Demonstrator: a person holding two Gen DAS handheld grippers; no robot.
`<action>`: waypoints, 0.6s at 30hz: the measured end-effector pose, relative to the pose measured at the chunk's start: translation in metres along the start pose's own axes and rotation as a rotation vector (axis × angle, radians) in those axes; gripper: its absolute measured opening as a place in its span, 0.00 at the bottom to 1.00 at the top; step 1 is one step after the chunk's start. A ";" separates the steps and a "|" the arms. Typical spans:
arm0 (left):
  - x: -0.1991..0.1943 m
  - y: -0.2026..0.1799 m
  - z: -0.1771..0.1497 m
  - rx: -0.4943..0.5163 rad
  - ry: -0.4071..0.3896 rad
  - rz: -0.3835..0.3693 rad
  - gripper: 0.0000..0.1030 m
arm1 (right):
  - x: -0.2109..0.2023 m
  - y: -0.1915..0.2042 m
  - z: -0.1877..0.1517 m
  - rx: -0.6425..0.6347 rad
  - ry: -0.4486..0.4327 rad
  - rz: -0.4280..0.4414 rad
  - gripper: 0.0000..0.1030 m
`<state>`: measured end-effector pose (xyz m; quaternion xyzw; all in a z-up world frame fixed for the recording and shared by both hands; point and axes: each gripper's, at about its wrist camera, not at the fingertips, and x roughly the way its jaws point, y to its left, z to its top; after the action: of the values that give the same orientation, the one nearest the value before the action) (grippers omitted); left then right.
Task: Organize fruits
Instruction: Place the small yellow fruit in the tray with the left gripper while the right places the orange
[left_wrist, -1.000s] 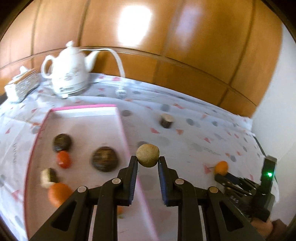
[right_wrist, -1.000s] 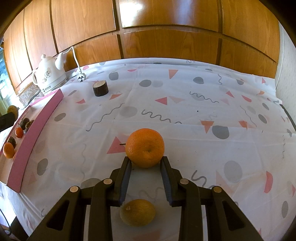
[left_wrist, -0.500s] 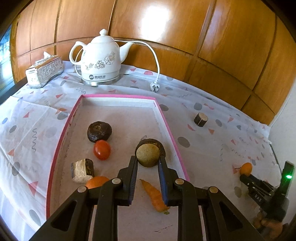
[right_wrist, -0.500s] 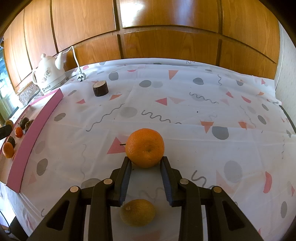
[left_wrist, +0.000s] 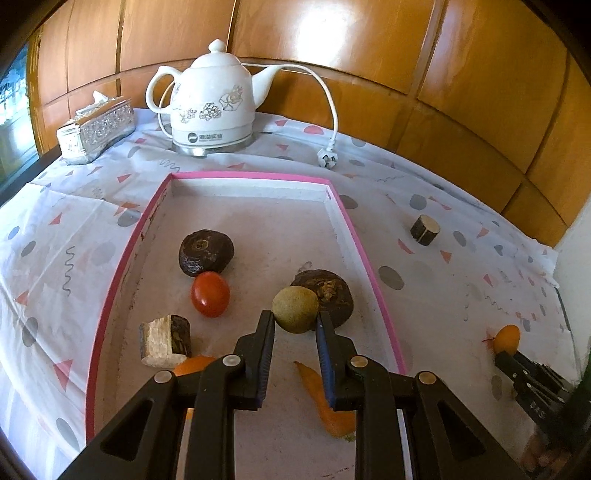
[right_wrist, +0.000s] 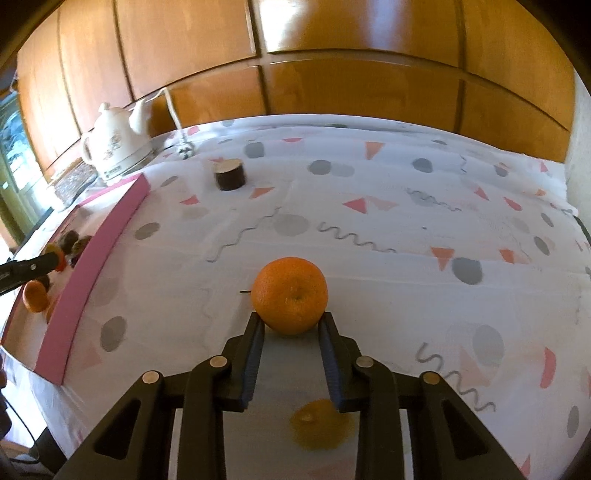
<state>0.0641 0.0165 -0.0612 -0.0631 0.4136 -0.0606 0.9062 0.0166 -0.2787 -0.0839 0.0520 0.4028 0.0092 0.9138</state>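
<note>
Left claw (left_wrist: 294, 325) is gripping a small round green-brown fruit (left_wrist: 295, 310) between its fingertips, holding it over the pink-rimmed tray (left_wrist: 364, 254). Landmark: the tray. Lying inside it: a dark brown round fruit (left_wrist: 206, 252) toward the far end, a red tomato (left_wrist: 209, 299) touching its near side, a second dark brown fruit (left_wrist: 330, 291) just behind the held fruit, a cut bark-covered chunk (left_wrist: 165, 340) near the left rim, a carrot piece (left_wrist: 325, 402) and part of an orange fruit (left_wrist: 192, 365) at the near end.

Right claw (right_wrist: 290, 328) is gripping an orange (right_wrist: 290, 294) above the tabletop (right_wrist: 388, 258), well right of the tray. A blurred yellow fruit (right_wrist: 319, 428) is sitting on the tabletop below that claw. A short log piece (right_wrist: 230, 174) is standing right of the tray's far corner. A white kettle (left_wrist: 212, 107) is standing beyond the tray.
</note>
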 end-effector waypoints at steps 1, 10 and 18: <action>0.001 0.000 0.000 -0.003 -0.001 0.000 0.23 | 0.001 0.002 0.000 0.001 0.002 0.014 0.29; 0.003 0.006 0.001 -0.025 -0.004 0.014 0.26 | -0.009 0.042 0.012 -0.062 -0.023 0.144 0.28; -0.009 0.016 0.007 -0.035 -0.051 0.018 0.26 | -0.024 0.103 0.031 -0.186 -0.068 0.300 0.06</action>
<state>0.0640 0.0339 -0.0525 -0.0766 0.3919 -0.0436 0.9158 0.0259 -0.1802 -0.0345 0.0271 0.3570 0.1806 0.9161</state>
